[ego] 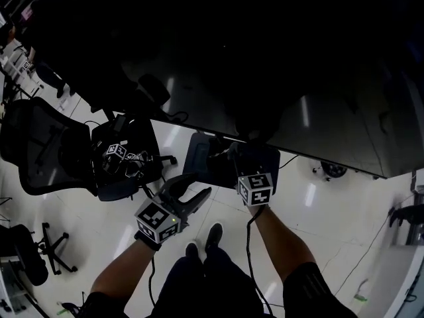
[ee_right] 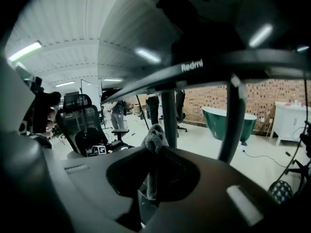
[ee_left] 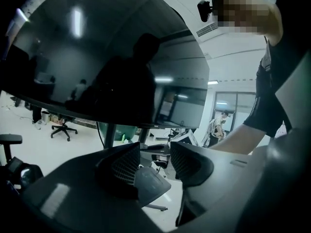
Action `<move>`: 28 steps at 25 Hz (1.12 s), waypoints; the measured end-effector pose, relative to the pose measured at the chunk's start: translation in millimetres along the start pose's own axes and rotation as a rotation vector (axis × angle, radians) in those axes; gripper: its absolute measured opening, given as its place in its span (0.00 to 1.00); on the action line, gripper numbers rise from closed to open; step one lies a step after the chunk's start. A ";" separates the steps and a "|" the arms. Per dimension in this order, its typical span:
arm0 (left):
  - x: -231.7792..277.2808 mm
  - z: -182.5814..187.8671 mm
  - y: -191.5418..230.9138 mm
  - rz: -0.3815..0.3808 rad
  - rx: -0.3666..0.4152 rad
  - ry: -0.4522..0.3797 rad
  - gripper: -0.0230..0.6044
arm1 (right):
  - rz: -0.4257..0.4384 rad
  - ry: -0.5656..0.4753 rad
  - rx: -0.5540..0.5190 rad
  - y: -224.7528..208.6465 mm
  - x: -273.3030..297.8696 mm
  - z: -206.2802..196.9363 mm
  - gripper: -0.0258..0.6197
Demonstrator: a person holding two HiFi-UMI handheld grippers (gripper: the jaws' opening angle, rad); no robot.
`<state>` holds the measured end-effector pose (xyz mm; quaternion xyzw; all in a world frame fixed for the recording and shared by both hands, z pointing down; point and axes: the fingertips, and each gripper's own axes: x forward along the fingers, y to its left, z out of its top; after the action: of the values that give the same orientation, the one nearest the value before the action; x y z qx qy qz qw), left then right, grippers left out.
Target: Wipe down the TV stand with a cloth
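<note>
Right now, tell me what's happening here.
A person stands at a large TV on its stand, with one hand-held gripper in each hand. The right hand-held gripper is shut on a grey cloth. The left hand-held gripper is open and empty. No wiping is under way yet, as far as the views show.
</note>
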<state>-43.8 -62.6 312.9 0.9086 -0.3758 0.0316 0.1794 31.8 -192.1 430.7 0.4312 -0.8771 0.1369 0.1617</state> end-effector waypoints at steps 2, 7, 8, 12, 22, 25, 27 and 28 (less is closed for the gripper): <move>11.5 -5.6 6.6 -0.009 -0.008 -0.011 0.39 | -0.014 0.005 -0.011 -11.5 20.0 -5.1 0.09; 24.9 -27.3 33.3 -0.010 -0.032 -0.036 0.39 | -0.051 -0.017 -0.019 -29.5 67.0 -5.8 0.09; 27.1 -35.2 37.0 -0.015 -0.041 -0.032 0.39 | -0.057 -0.021 -0.020 -32.5 74.7 -7.3 0.09; 35.0 -59.9 43.8 -0.037 -0.059 -0.015 0.39 | -0.074 -0.045 -0.033 -44.7 102.4 -4.6 0.09; 45.6 -87.6 48.0 -0.047 -0.115 -0.001 0.39 | -0.075 -0.074 -0.078 -60.5 147.1 4.3 0.09; 47.6 -94.5 53.3 -0.034 -0.119 -0.003 0.39 | -0.065 -0.075 -0.089 -65.0 157.7 -0.2 0.09; 48.8 -103.2 54.5 -0.027 -0.133 0.001 0.39 | -0.058 -0.059 -0.088 -68.7 163.8 -10.4 0.09; 49.2 -108.1 53.5 -0.026 -0.138 0.006 0.39 | -0.052 -0.043 -0.085 -70.5 166.5 -18.5 0.09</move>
<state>-37.4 -92.8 439.4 0.8988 -0.3647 0.0060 0.2431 -4.6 -345.3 521.5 0.4495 -0.8738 0.0859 0.1646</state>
